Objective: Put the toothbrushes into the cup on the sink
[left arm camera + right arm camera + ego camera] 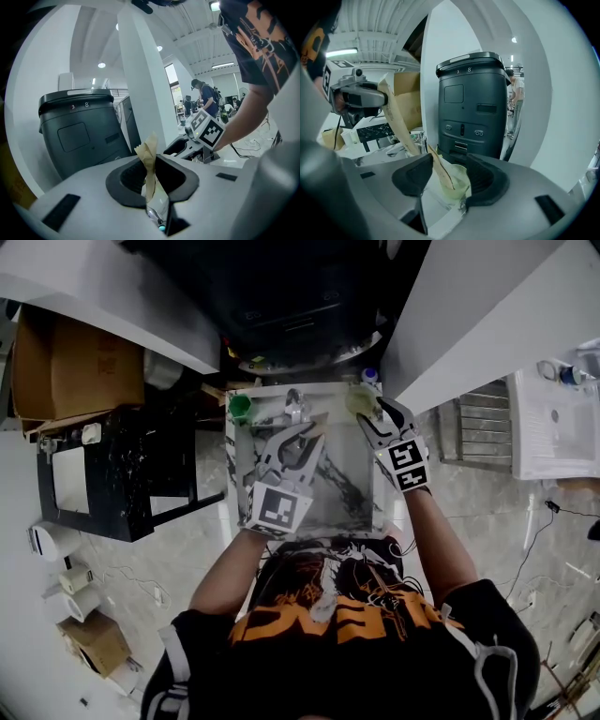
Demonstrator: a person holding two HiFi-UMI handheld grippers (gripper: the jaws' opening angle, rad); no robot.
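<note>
Toothbrush number one, in its paper sleeve, stood leaning in the pale cup at the back right corner of the sink. My right claw sat with its jaws apart on either side of that cup, pressing on nothing. My left claw was clamped on the second toothbrush, also paper-wrapped, its crumpled tip sticking up past the pads. I held it over the basin near the faucet. A green cup stood at the back left corner, apart from all this.

I judged the job half done: one brush in the cup, one in hand. Next I would need to draw the right claw clear of the cup and swing the left claw across. Then I would tip the brush's lower end over the rim and only then let go, without toppling what looked like a light cup.
</note>
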